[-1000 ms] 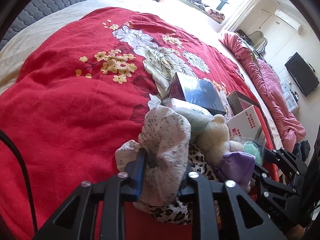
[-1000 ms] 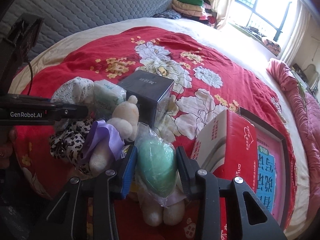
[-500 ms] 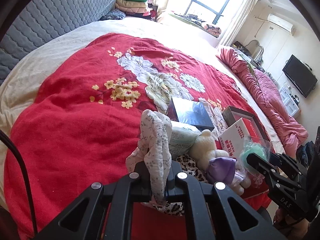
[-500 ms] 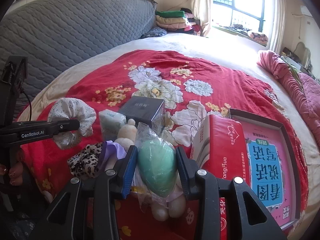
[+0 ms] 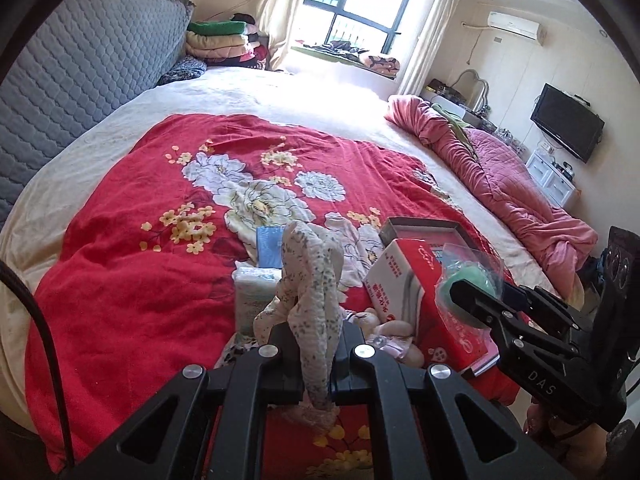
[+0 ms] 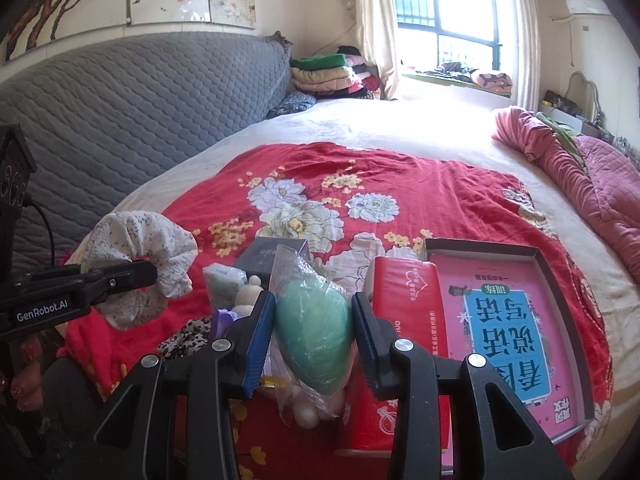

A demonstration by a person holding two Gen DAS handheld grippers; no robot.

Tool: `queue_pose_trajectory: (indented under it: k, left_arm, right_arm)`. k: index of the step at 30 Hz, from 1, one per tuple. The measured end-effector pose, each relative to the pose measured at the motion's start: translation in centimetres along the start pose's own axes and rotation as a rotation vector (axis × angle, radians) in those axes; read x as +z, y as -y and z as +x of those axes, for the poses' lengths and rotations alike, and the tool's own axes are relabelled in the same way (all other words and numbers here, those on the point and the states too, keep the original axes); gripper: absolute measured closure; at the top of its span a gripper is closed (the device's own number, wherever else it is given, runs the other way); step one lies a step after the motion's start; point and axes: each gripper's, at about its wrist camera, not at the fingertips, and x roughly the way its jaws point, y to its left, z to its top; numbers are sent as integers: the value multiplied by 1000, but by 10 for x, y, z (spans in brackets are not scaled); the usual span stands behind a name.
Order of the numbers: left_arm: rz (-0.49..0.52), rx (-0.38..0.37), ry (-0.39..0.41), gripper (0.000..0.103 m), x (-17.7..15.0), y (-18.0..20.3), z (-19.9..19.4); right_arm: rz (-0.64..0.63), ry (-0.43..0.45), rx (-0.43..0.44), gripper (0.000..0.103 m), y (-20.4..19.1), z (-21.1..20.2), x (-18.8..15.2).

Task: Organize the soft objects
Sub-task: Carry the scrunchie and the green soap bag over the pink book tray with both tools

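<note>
My left gripper is shut on a white floral cloth ring, held up above the red bedspread; the same ring shows at the left in the right wrist view, pinched by the left gripper. My right gripper is shut on a green soft egg in a clear bag, also lifted off the bed; it appears as the green egg in the left wrist view. Below lie a cream plush toy, a purple cloth and a leopard-print cloth.
On the red floral bedspread sit a red tissue box, a pink book in a dark tray, a dark box and a tissue pack. A pink quilt lies right, a grey headboard left.
Both grippers rose away from the pile, carrying the floral ring and the bagged green egg. The left jaws closed tighter on the ring, squeezing it flat.
</note>
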Motion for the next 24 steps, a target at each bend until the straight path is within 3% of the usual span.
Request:
queue_pose_trajectory:
  k: [15, 24]
  left_arm:
    - [180, -68, -14, 95, 7, 106, 0]
    - [271, -105, -50, 95, 8, 163, 23]
  right_arm:
    - [151, 139, -63, 62, 64, -63, 1]
    - [265, 184, -167, 62, 120, -89, -12]
